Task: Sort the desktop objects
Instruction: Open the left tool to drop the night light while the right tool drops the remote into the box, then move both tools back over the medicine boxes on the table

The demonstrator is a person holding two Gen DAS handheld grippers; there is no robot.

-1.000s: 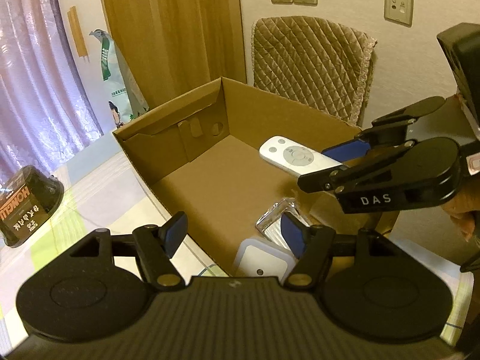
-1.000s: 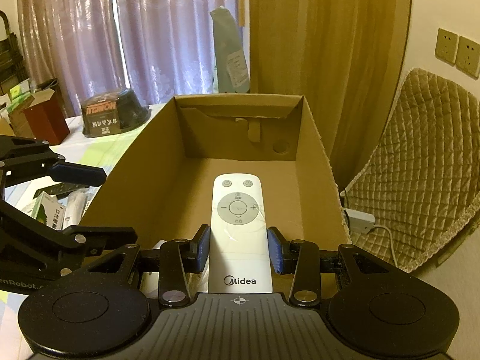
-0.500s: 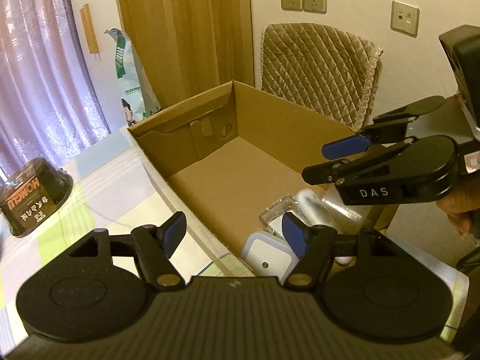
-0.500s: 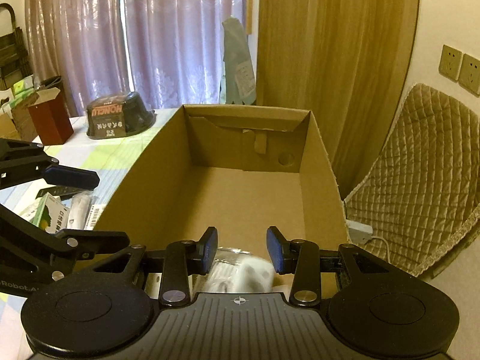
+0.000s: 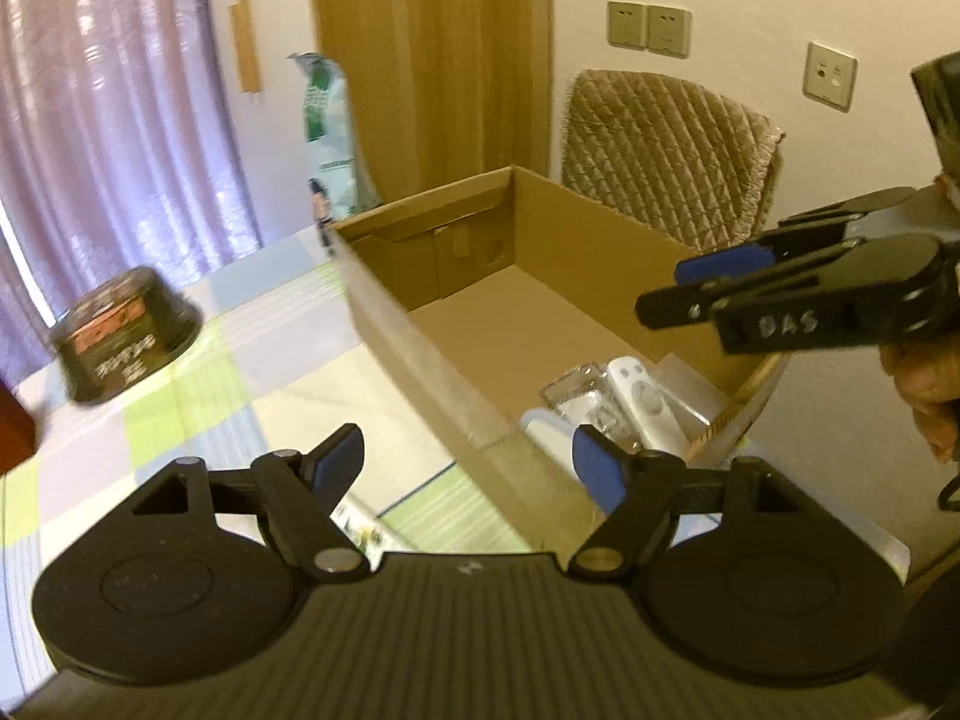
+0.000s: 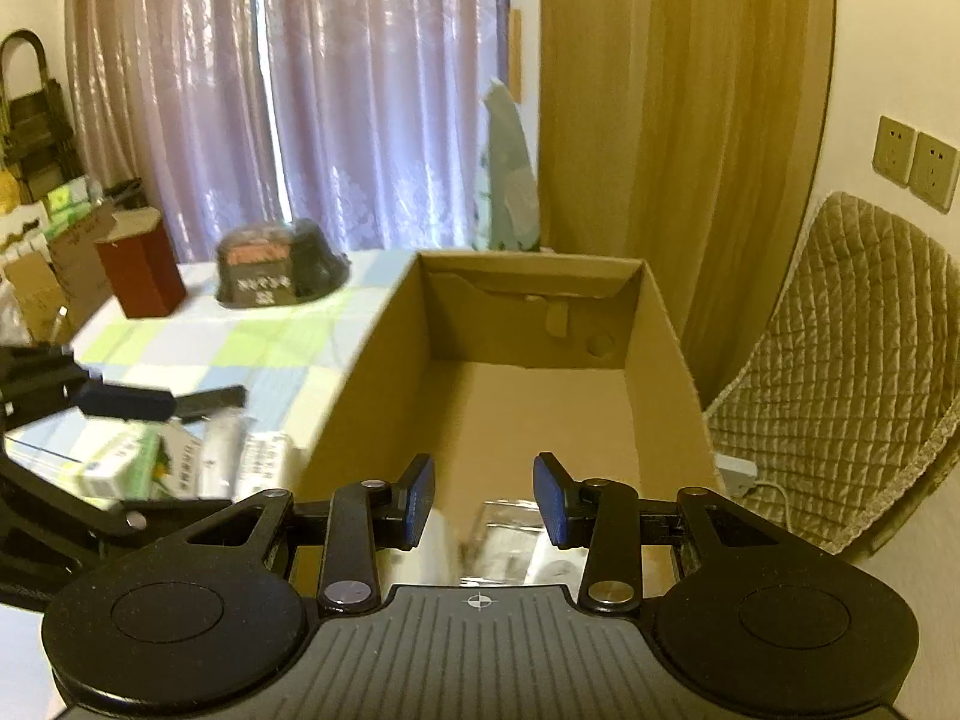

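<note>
The table (image 6: 198, 348), under a checked green and pale cloth, carries a big open cardboard box (image 5: 540, 324) along its right edge. Beyond the box, toward the far edge, stand a dark bowl-shaped pack (image 6: 279, 270) and a dark red box (image 6: 141, 276); a green carton (image 6: 129, 468) and some pale packets (image 6: 264, 462) lie on the cloth just beside the box's left wall. A second ago the right tool (image 6: 483, 498) gripped a white remote (image 5: 645, 399) over the box; now its jaws stand apart with nothing between them, and the remote lies on the box floor at the near end, face up, beside a clear plastic packet (image 5: 576, 393) and a pale flat item (image 5: 546, 435). So one desktop thing has gone into the box, while the things on the cloth probably wait to be sorted. The left tool (image 5: 468, 462) hangs over the box's near corner, likewise spread and empty. The remote is slim, with a round button pad and two small buttons above it; its lower end is hidden.
</note>
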